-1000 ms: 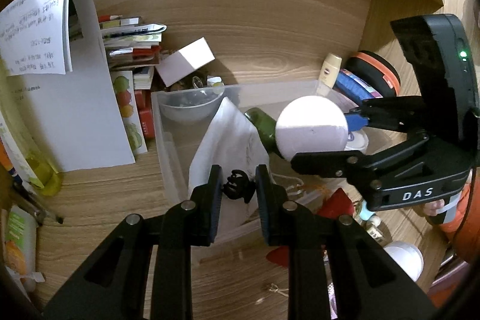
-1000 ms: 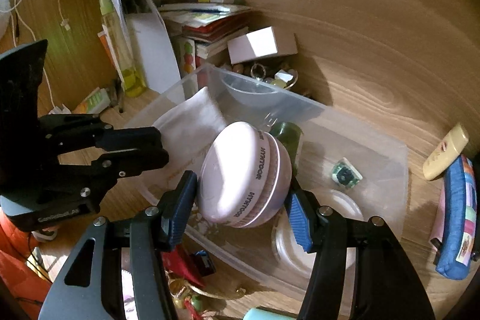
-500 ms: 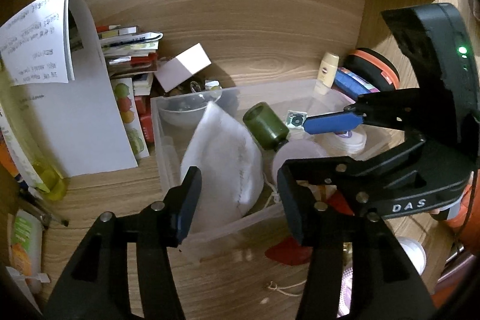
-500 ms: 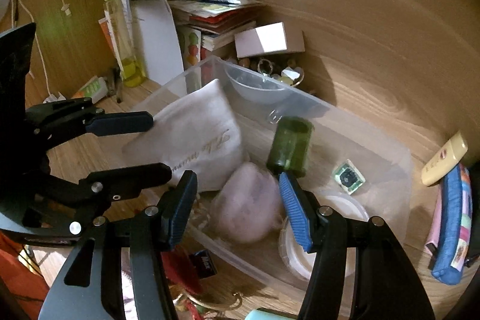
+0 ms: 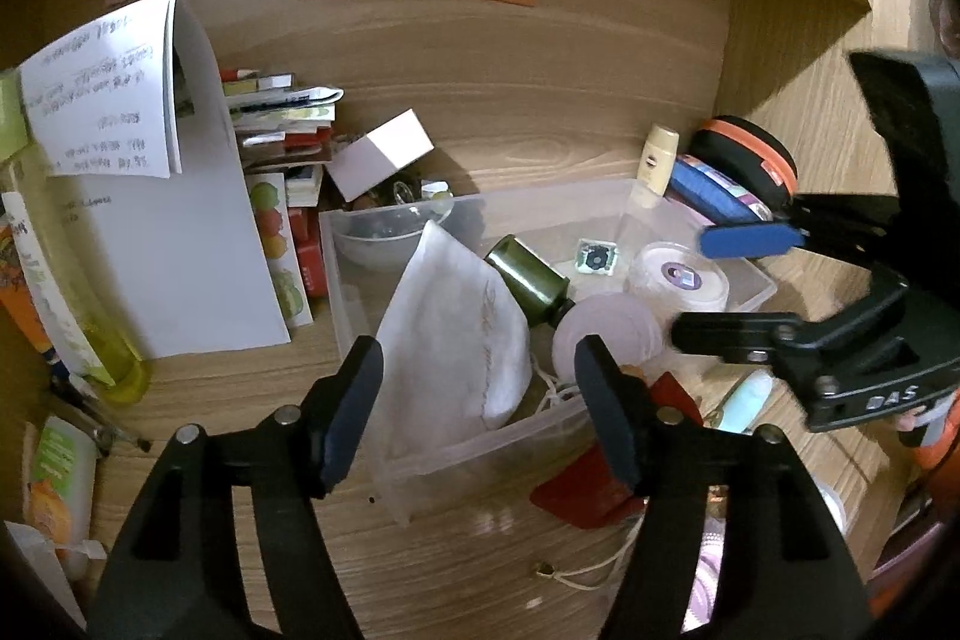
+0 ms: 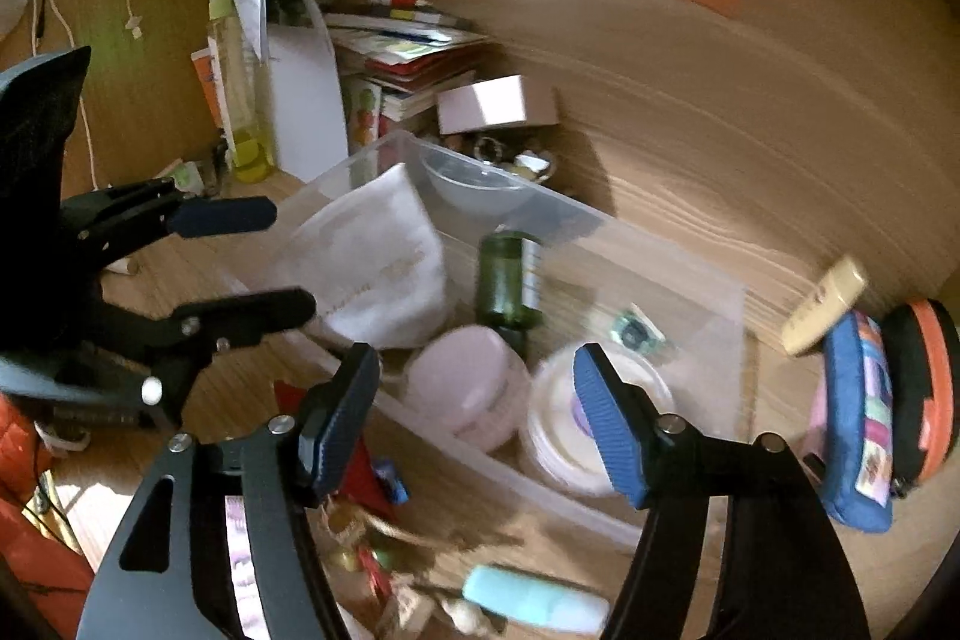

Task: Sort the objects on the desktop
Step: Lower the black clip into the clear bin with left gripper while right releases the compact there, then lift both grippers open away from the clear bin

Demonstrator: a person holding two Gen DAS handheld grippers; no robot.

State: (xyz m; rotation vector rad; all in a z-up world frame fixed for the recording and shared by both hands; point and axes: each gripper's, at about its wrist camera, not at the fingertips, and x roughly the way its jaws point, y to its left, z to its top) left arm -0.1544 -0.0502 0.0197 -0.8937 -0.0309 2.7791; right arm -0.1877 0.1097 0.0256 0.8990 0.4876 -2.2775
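Over the near rim of the clear plastic bin [image 5: 468,451], the left wrist view shows the left gripper [image 5: 480,400] with its jaws opening and nothing between the pads. Already inside the bin lie a white cloth pouch [image 5: 456,334], a dark green bottle [image 5: 528,274] on its side, a pale pink round case [image 5: 606,334], a white lidded tub [image 5: 678,277], a small square packet [image 5: 596,257] and a clear bowl [image 5: 384,235] at the far end. The right gripper [image 5: 714,280] hangs above the bin's right half, its jaws spread and empty. Outside the bin, on the desk, remain a red card [image 5: 591,484] touching the near wall, a small key on a string [image 5: 546,571], a cream tube [image 5: 657,151], a blue pencil case [image 5: 714,196] and a white box [image 5: 384,154] behind the bin.

From the right wrist view, somewhat blurred, the right gripper [image 6: 477,418] also has its jaws opening, with nothing pressed between them; the pink case [image 6: 465,388] sits below them in the bin, beside the white tub [image 6: 567,430]. A pale blue tube [image 6: 534,604] and a tangle of trinkets [image 6: 372,538] lie on the desk in front of the bin.

Sorting looks roughly halfway: several things are binned, yet a fair scatter still waits outside.
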